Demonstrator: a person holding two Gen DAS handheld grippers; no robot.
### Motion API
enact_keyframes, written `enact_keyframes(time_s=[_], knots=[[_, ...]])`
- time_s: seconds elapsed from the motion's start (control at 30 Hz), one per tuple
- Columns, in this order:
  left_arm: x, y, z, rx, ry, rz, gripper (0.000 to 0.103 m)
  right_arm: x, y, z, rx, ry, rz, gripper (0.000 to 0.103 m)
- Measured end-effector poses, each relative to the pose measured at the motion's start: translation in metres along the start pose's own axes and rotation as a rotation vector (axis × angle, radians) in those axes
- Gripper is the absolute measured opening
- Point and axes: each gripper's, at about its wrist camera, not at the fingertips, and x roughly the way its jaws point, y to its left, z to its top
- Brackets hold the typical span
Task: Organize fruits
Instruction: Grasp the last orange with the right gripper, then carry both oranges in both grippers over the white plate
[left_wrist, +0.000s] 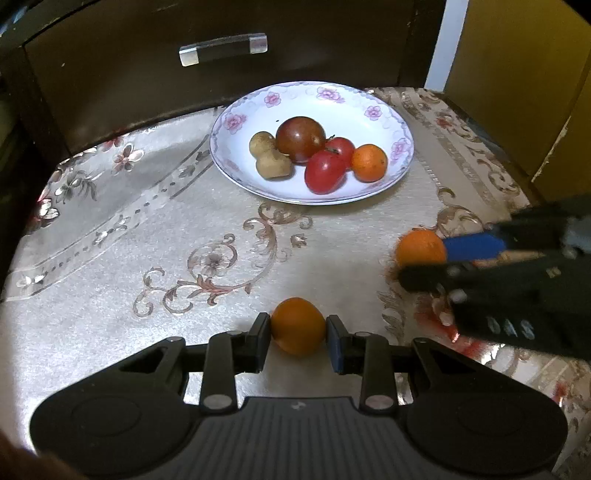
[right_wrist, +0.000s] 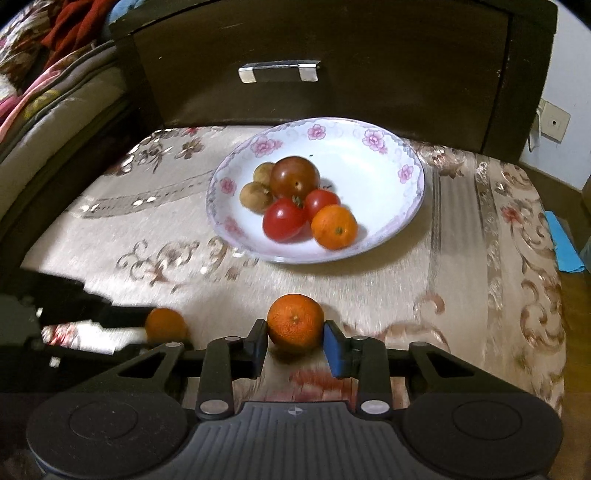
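Note:
A white floral plate (left_wrist: 384, 110) (right_wrist: 384, 162) stands at the back of the table and holds a dark tomato (left_wrist: 301, 138), two red tomatoes (left_wrist: 325, 171), two brown fruits (left_wrist: 271, 164) and a small orange (left_wrist: 369, 162). My left gripper (left_wrist: 298, 332) is shut on an orange fruit (left_wrist: 298, 326), low over the cloth near the front. It also shows in the right wrist view (right_wrist: 166, 324). My right gripper (right_wrist: 295, 338) is shut on a mandarin (right_wrist: 295, 321), to the right of the left one; the mandarin also shows in the left wrist view (left_wrist: 419, 249).
The table carries a beige embroidered cloth (left_wrist: 147, 240). A dark wooden drawer front with a metal handle (left_wrist: 223, 50) rises behind the plate. A bed with blankets (right_wrist: 44, 85) lies to the left; the floor drops off at the right edge.

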Motion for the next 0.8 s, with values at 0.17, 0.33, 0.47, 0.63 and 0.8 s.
enact_keyframes(time_s=[0.17,0.33,0.47,0.63,0.8], knots=[[-0.012,-0.009,-0.005,0.036,-0.008,-0.013,0.041,-0.02,0.007,-0.016,-0.013,0.022,-0.005,0.027],[-0.019,-0.015,-0.014,0.056,0.01,-0.022,0.041,-0.035,0.012,-0.035,-0.012,0.056,-0.013,0.027],[-0.018,-0.021,-0.025,0.08,0.045,-0.029,0.041,-0.043,0.014,-0.049,-0.019,0.078,-0.023,0.027],[-0.013,-0.026,-0.027,0.105,0.067,-0.03,0.041,-0.041,0.017,-0.062,-0.031,0.104,-0.029,0.028],[-0.012,-0.024,-0.025,0.102,0.067,-0.022,0.046,-0.041,0.017,-0.06,-0.032,0.103,-0.018,0.031]])
